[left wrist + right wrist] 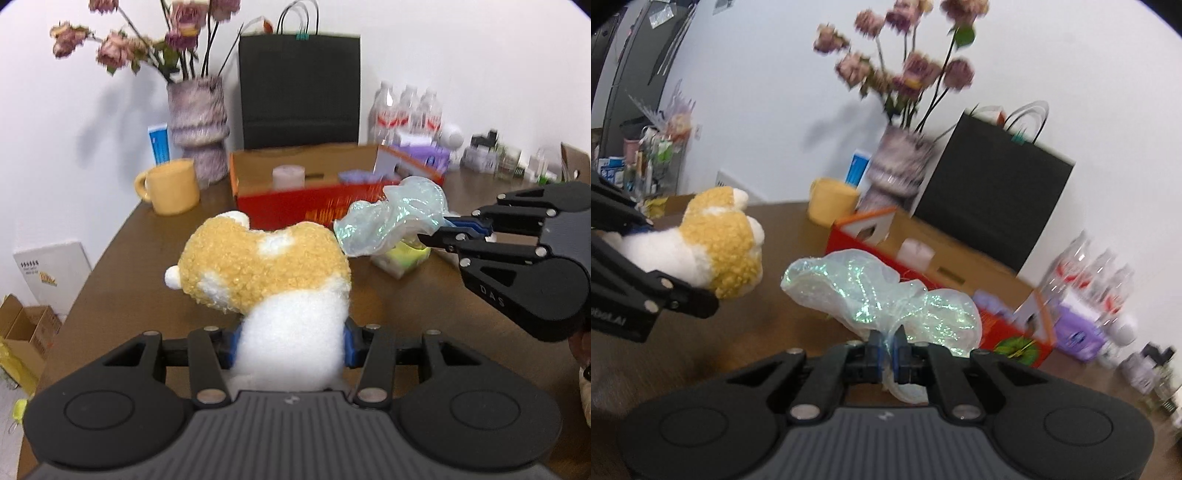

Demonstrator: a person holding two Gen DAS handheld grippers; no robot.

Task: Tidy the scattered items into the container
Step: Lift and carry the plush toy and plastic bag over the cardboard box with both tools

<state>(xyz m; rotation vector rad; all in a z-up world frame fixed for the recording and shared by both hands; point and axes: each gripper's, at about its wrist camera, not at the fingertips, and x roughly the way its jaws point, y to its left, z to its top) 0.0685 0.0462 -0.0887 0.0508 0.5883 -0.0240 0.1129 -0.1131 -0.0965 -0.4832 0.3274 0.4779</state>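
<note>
Two handheld grippers hover above a brown wooden table, each carrying something. The left gripper pinches the white body of a tan-and-white plush toy between its blue pads, the toy's head pointing toward an open red-and-orange cardboard box. The right gripper has its jaws pressed together on a crumpled, shimmering iridescent gauze bag, held up near the box's front wall. Inside the box sit a pale candle and something lilac. Bare tabletop lies between the toy and the box front. Behind the box stand a black paper bag and a vase of dried flowers; a yellow mug sits just beside the box's left edge.
</note>
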